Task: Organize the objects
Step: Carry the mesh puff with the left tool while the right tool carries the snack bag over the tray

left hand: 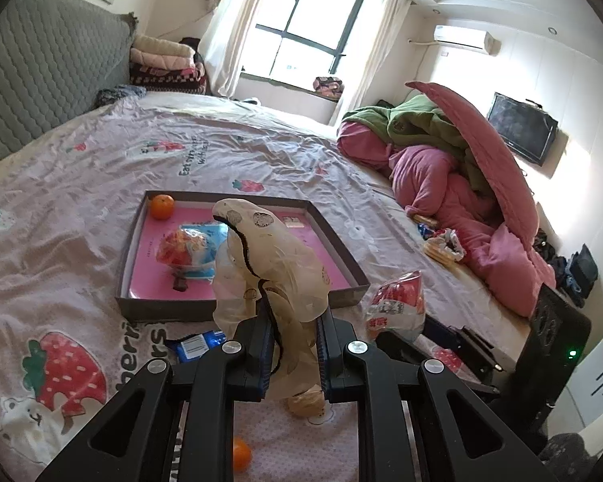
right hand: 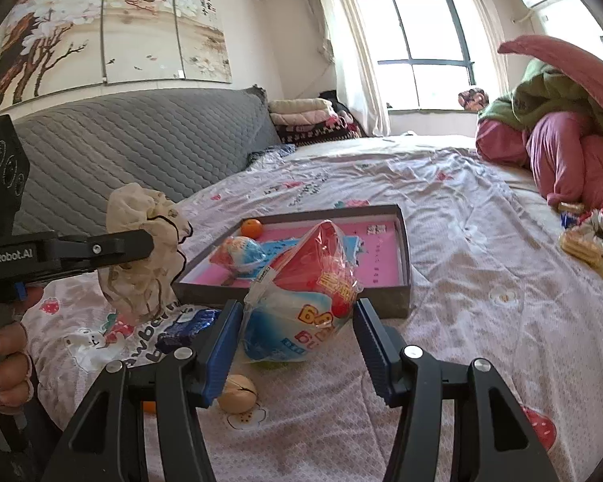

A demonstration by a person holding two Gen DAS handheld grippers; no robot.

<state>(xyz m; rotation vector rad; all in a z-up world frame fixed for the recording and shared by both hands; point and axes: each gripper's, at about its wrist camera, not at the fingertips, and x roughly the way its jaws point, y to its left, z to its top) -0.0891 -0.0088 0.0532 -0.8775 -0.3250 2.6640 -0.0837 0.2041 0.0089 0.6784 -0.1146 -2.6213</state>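
My left gripper [left hand: 293, 341] is shut on a crumpled beige plastic bag [left hand: 269, 265], which hangs above the bed in front of the tray; from the right wrist view the same gripper [right hand: 152, 247] and bag [right hand: 140, 257] show at the left. The right gripper [right hand: 297, 306] is shut on a puffy red, white and blue snack bag [right hand: 301, 305], held tilted just above the sheet before the tray. The grey tray [left hand: 237, 310] [right hand: 390, 301] with a pink floor holds an orange [left hand: 161, 206] and another snack bag [left hand: 189, 253].
On the strawberry-print sheet near me lie a blue packet [left hand: 197, 345], a round tan bun-like thing [right hand: 237, 393] and a loose orange [left hand: 241, 454]. Pink and green quilts [left hand: 454, 168] are piled at the right, with more snacks [left hand: 442, 245] beside them. A grey headboard [right hand: 140, 152] runs along the left.
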